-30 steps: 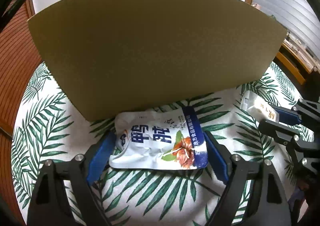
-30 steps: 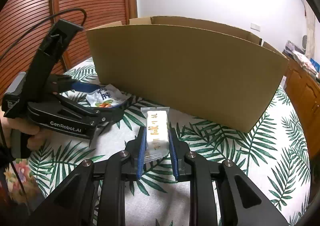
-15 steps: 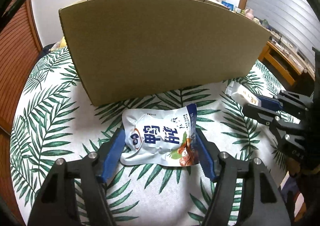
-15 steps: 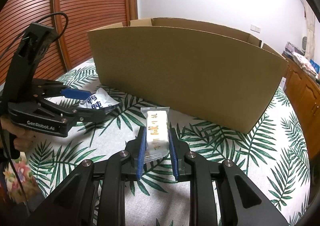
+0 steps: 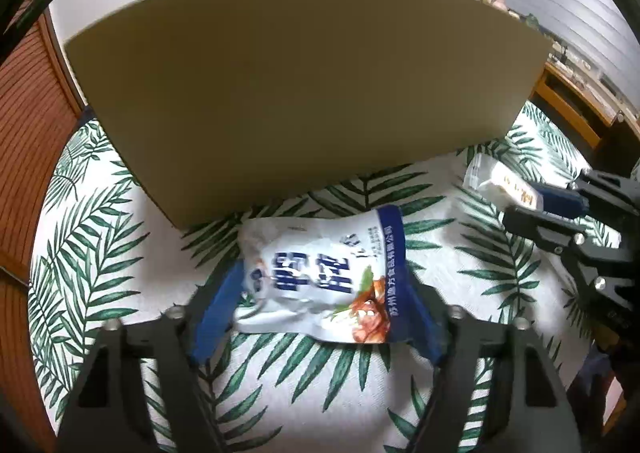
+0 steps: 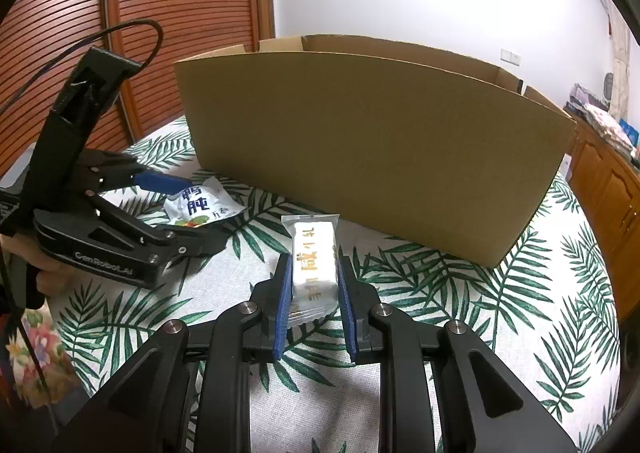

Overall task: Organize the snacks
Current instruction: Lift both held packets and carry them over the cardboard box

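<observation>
**Both snacks gripped, box wall ahead**

White-and-blue snack pouch [image 5: 320,277]: clamped across its width in left tool [image 5: 320,305], raised off leaf-print worktop [image 5: 100,253]. White wrapped bar [image 6: 314,265]: pinched narrow in right tool [image 6: 314,293], long axis pointing at cardboard box [image 6: 372,141]. Box opening lies above and beyond both; the right tool looks nearer the rim.

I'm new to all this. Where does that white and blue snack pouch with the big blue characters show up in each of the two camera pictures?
Left wrist view: the snack pouch sits low in the centre, gripped between the left gripper and its blue fingers.
Right wrist view: the same pouch is at middle left, partly hidden by the left gripper.
Shared landmark: the cardboard box standing just behind it on the leaf-print tablecloth.
</observation>
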A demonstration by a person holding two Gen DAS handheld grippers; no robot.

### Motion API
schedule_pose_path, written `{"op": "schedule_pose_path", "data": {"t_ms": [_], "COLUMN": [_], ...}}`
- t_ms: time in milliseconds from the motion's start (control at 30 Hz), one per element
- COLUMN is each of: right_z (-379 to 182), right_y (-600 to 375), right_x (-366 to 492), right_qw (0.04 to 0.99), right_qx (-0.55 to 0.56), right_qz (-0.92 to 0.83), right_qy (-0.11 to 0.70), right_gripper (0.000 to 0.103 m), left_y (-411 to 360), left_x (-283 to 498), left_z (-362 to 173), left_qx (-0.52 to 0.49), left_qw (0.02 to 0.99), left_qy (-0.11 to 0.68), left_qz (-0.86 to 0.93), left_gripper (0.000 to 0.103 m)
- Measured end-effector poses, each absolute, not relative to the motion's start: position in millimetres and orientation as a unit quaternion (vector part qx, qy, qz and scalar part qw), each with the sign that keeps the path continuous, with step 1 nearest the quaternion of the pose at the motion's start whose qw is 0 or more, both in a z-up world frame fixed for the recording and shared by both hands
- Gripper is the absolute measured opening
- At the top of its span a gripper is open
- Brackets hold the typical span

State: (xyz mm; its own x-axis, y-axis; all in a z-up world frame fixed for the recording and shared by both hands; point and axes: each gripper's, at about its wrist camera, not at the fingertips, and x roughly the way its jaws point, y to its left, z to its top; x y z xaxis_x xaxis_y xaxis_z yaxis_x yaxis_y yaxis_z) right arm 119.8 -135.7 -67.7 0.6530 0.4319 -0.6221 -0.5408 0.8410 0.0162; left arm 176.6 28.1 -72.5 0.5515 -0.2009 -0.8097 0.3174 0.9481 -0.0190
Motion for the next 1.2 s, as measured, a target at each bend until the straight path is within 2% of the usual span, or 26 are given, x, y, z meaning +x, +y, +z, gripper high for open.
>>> {"op": "schedule_pose_path", "data": {"t_ms": [367, 900, 1200], "right_z": [-68, -57, -13], "right_y": [-135, -140, -153], "right_x": [120, 104, 95], "right_qw": [0.904, 0.919, 0.927], "right_qx": [-0.086, -0.107, -0.099], "right_qz": [0.27, 0.263, 0.259], "right_qy": [0.32, 0.275, 0.254], "right_gripper": [0.02, 0.02, 0.02], "left_y": [30, 42, 39], "left_x": [147, 134, 137], "left_z": [-61, 1, 34], "left_qx": [0.071, 0.055, 0.055], "left_qw": [0.887, 0.921, 0.933], "left_qy": [0.424, 0.347, 0.314], "left_qz": [-0.169, -0.169, -0.164], "left_gripper": [0.064, 0.064, 0.064]}}
